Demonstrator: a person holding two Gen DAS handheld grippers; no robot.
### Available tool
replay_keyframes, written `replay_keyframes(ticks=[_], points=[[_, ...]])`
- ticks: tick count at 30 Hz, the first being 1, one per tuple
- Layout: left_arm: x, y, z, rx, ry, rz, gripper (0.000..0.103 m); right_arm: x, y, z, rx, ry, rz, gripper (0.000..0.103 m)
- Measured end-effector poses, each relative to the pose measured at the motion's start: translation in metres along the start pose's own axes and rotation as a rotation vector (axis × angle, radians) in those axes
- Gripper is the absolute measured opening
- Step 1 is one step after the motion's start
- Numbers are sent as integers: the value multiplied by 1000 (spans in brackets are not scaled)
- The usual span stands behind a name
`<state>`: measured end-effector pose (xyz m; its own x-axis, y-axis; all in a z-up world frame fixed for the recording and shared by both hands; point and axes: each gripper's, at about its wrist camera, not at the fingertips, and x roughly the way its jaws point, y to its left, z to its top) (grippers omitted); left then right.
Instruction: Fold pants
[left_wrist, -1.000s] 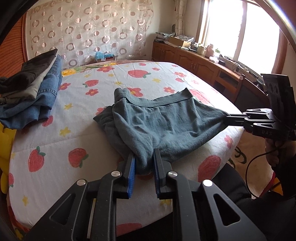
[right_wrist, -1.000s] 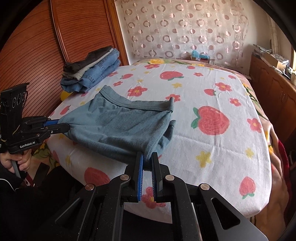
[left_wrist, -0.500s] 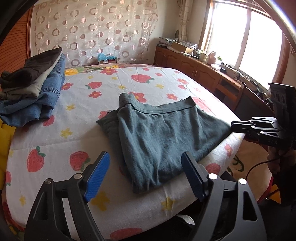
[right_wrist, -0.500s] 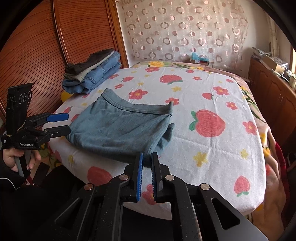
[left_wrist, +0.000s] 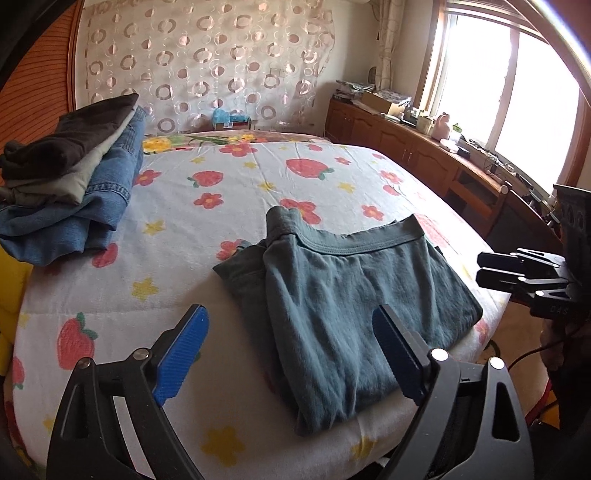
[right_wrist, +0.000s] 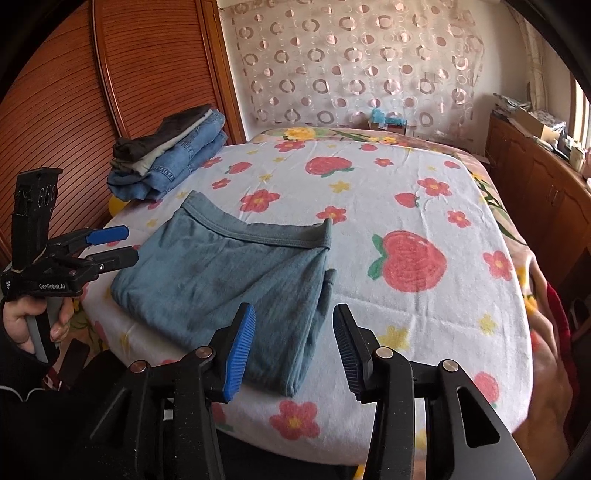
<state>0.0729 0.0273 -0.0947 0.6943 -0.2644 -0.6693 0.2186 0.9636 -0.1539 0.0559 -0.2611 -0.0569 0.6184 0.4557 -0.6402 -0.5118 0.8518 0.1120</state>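
Since folded flat at the near edge of the strawberry-print bed (left_wrist: 258, 177), waistband away, the grey-green pants (left_wrist: 354, 295) need no holding; hence left gripper (left_wrist: 291, 350) spread wide, right gripper (right_wrist: 293, 350) partly spread, nothing pinched, cloth merely between the pads. A second ago: both clamped on the near hem, fabric lifted taut; now jaws just opened, pants dropped flat. Beyond, stacked jeans (right_wrist: 173, 162), untouched.

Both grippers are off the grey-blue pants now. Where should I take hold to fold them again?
Probably the two near corners at the bed's front edge. The pants lie flat, waistband at the far side, so come in low from the near side, left gripper and right gripper each pinching a corner. Both jaws have just been opening and hold nothing.
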Motion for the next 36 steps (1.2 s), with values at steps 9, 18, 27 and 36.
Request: replay_keyframes(ticks=[9,18,27,36], points=[[20,0,15,16,6,-21,90,44,-5,13,16,27,-31,46],[39,16,22,-28,50,-37,68,58,-9,13,40,40,-40,46],[53,28,18,-55,82,-10,64,59,-10,11,42,34,-40,46],[52,28,17,-44,69,-7,64,58,-8,9,36,24,-37,46]])
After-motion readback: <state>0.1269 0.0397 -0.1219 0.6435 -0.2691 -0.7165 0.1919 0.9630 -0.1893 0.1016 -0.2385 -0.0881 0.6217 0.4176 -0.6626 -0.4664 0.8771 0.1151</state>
